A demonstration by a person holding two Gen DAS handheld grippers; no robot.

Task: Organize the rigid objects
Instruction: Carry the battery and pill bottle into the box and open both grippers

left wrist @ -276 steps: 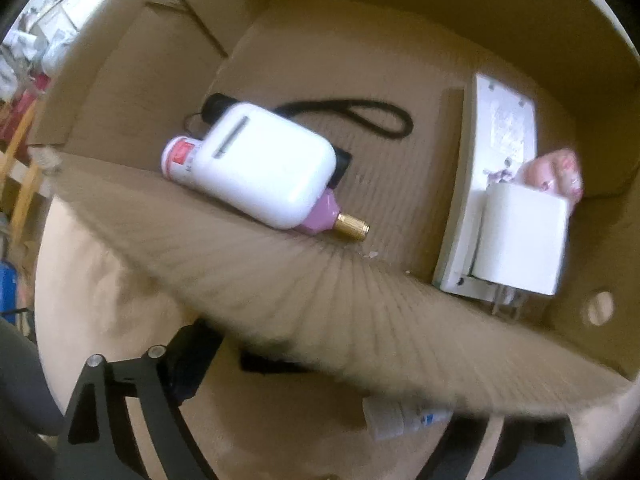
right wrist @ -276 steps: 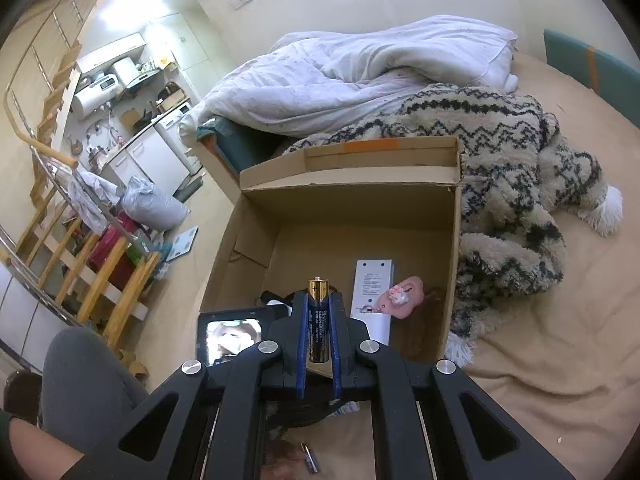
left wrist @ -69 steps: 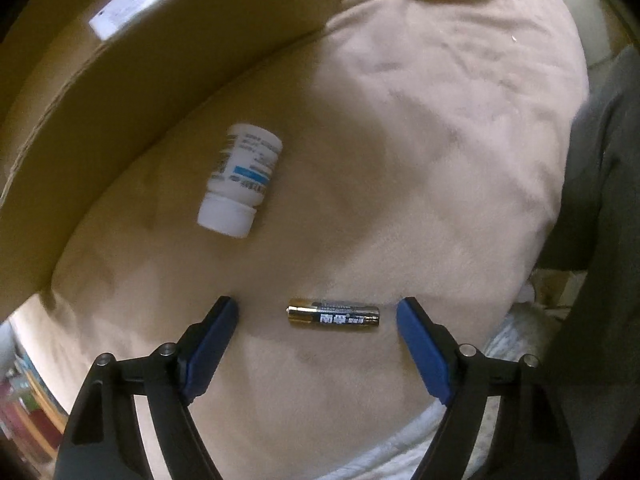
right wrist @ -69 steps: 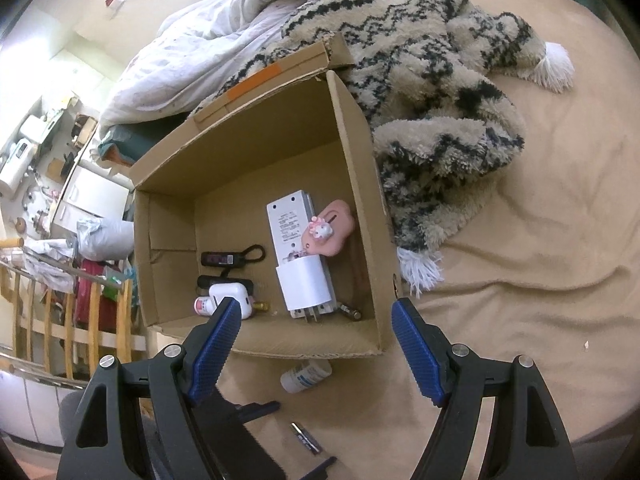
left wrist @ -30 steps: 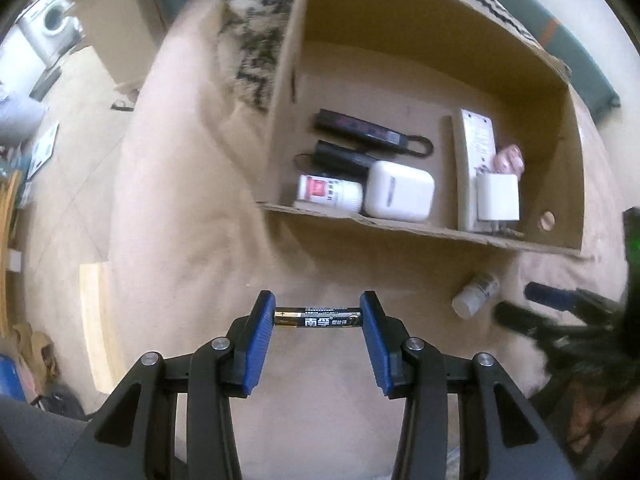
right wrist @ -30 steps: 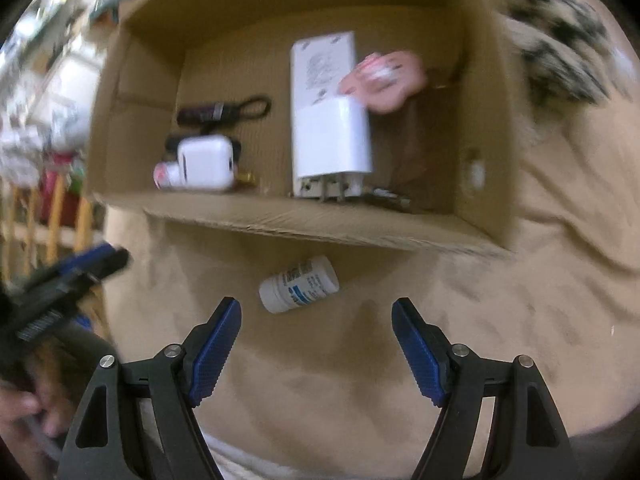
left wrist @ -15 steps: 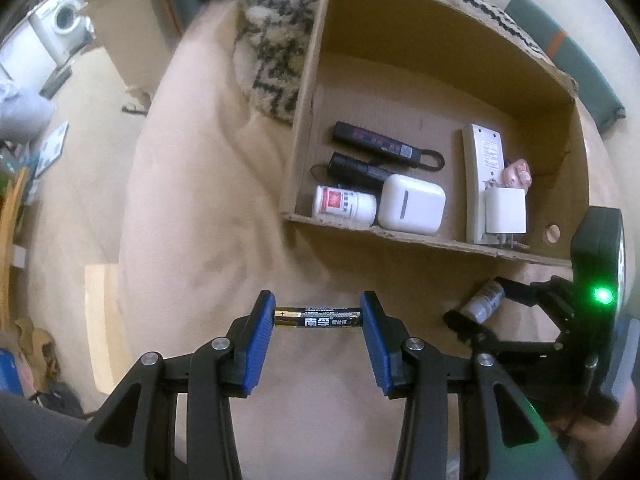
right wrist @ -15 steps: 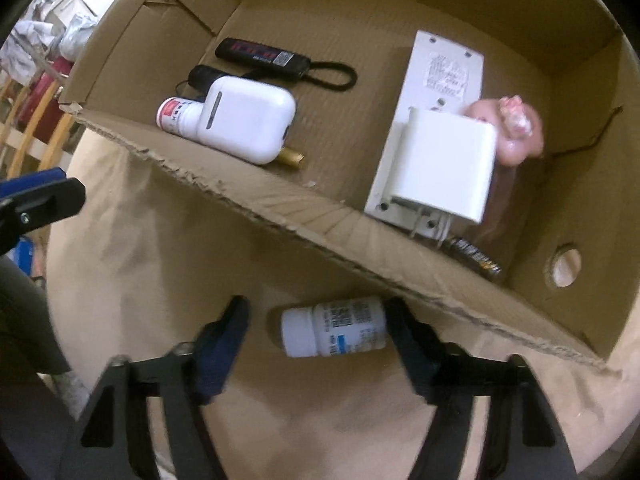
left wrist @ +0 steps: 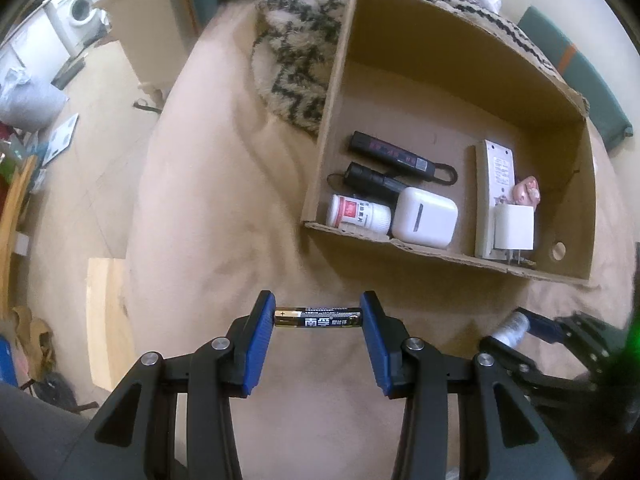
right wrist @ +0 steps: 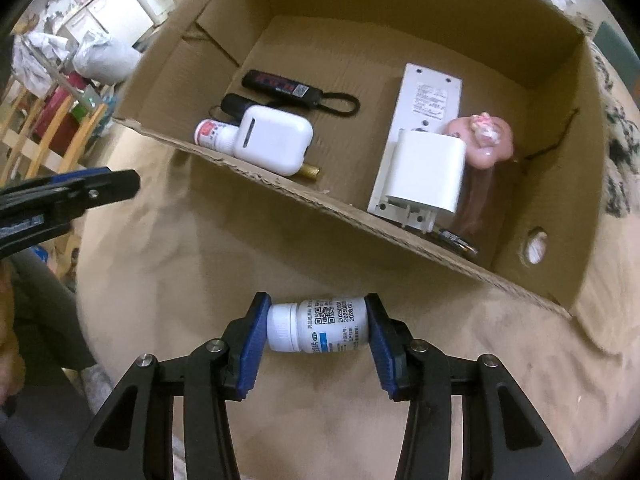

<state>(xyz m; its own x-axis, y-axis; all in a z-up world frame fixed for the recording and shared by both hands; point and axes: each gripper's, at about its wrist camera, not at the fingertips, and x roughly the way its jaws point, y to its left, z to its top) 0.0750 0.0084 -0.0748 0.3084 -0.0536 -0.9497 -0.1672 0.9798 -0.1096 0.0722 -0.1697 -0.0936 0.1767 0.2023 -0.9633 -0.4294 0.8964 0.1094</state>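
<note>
My left gripper (left wrist: 318, 317) is shut on a black and gold AA battery (left wrist: 319, 317), held crosswise above the beige bed cover, short of the cardboard box (left wrist: 444, 258). My right gripper (right wrist: 317, 324) is shut on a white pill bottle (right wrist: 318, 325), gripped end to end, cap to the left, just in front of the box's near wall (right wrist: 320, 200). The right gripper also shows at the right in the left wrist view (left wrist: 520, 326). The left gripper shows at the left edge of the right wrist view (right wrist: 80, 190).
The box holds a white case (right wrist: 274, 145), a red-capped bottle (right wrist: 212, 133), two black sticks (right wrist: 280, 84), a white power strip (right wrist: 430, 120) with a white plug block (right wrist: 428, 174), a pink toy (right wrist: 484, 142) and another battery (right wrist: 456, 240). A patterned woolly blanket (left wrist: 296, 60) lies behind the box.
My right gripper has closed on the white pill bottle, which lay between its open fingers half a second ago. My left gripper still holds the battery, a little closer to the box.
</note>
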